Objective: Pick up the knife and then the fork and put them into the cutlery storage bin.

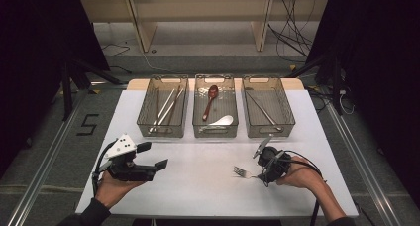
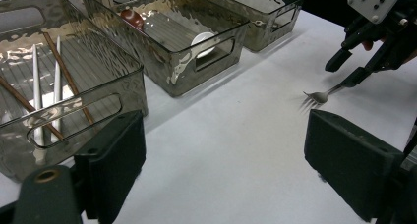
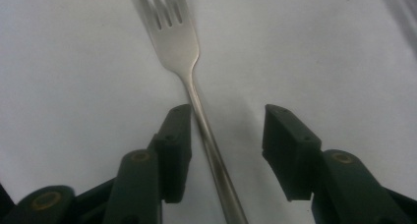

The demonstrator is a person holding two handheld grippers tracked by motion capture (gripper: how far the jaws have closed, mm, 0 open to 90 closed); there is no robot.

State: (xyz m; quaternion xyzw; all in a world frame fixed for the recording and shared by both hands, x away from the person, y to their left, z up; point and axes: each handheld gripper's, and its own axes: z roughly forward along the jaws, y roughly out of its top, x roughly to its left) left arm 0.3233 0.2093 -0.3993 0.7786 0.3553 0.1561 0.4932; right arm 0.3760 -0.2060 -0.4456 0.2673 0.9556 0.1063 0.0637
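Fork [image 3: 173, 37] lies on the table between the right gripper [image 3: 226, 135]'s parted jaws, handle beside one jaw.

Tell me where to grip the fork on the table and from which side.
Grip the fork on its thin handle, just behind the neck, probably from above with the jaws either side. It lies flat on the table, and the right tongs already straddle the handle, open. One pad sits by the handle while the other stands well off, so centre first.
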